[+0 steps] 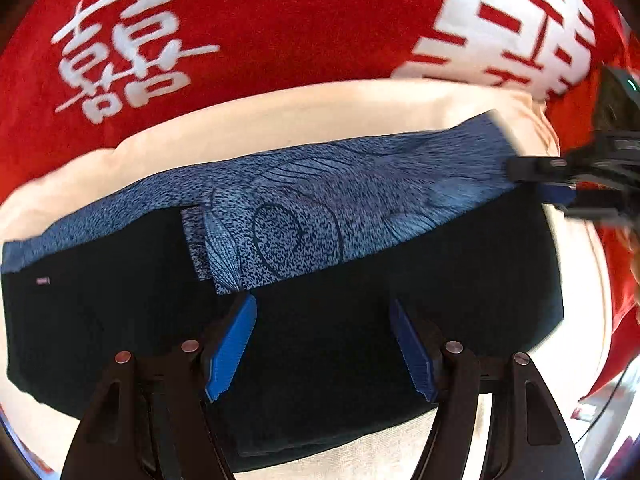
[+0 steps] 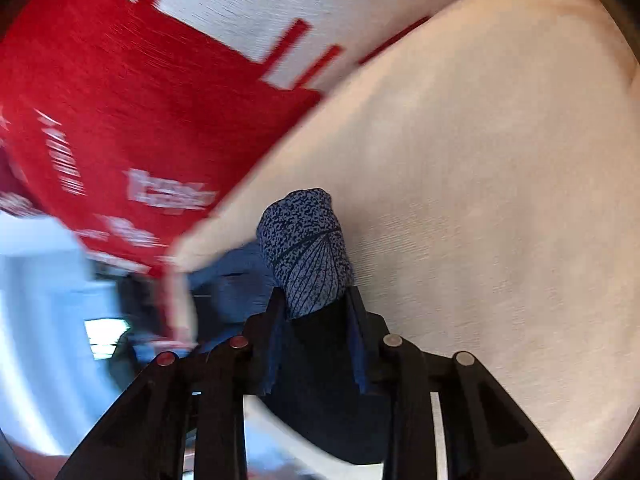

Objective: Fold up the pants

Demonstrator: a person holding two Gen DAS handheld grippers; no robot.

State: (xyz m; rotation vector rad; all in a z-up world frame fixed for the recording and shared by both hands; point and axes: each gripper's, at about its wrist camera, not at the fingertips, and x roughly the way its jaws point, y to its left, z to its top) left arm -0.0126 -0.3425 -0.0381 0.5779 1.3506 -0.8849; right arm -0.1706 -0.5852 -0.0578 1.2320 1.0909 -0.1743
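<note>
The left claw (image 1: 323, 312) points steeply down with its two blue ridged pads spread well apart and nothing between them; it hangs over the dark part of the pants (image 1: 360, 312) without gripping them. The pants lie directly beneath and ahead of this claw, spread as a long band from side to side. The near half is plain black cloth, smooth and matte. The far half, beyond the claw tips, is blue fabric speckled with dark dots and fine fan-like line patterns. A small pale tag (image 1: 42, 280) sits on the black cloth far to the claw's left.

The right claw (image 2: 316, 308) is closed narrowly on a bunched end of the pants (image 2: 308, 256): blue speckled fabric bulges out past its tips, black cloth fills the gap between its fingers. From the left wrist view, this right claw (image 1: 556, 184) shows at the right end of the pants, at the edge of the blue band.

Under the pants lies a cream, finely woven cushion (image 1: 280, 120) with a rounded edge. Beyond it spreads red fabric (image 1: 260, 20) with large white characters. The right wrist view is blurred on its left side.
</note>
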